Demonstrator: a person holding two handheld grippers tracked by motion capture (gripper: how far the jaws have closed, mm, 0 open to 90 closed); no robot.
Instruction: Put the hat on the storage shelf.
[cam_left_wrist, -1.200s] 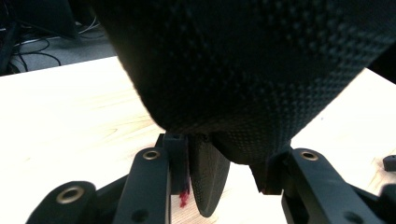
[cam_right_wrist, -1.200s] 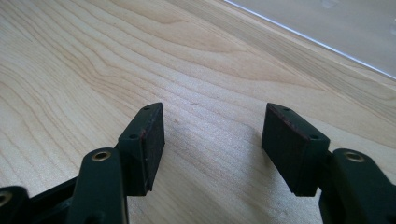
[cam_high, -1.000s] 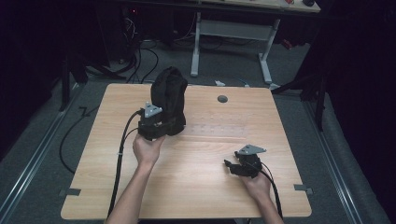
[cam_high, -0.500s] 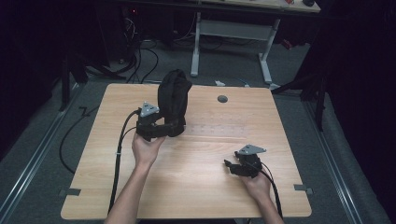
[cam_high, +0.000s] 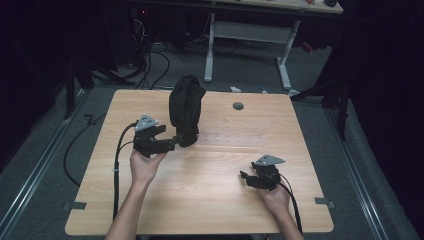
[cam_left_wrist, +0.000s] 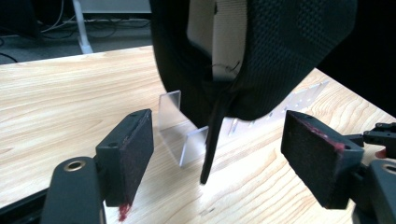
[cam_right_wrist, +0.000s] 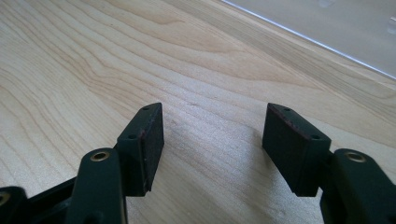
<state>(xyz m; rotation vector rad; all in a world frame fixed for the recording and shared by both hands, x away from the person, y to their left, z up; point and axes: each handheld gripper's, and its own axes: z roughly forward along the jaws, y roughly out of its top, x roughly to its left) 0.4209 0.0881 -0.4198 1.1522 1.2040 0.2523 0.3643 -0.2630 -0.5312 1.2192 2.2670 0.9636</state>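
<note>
Standing just beyond the gaping left tongs (cam_left_wrist: 215, 158), the black bag (cam_left_wrist: 261, 56) rests on a clear stand (cam_left_wrist: 180, 135).

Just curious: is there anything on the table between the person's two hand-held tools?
In the high view, only bare wooden table lies between the left tool and the right tool.

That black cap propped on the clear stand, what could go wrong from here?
The black cap sits atop a thin clear stand and could tip or slide off. Its dangling strap hangs between the left hand-held gripper's open jaws, so a nudge might snag it.
</note>
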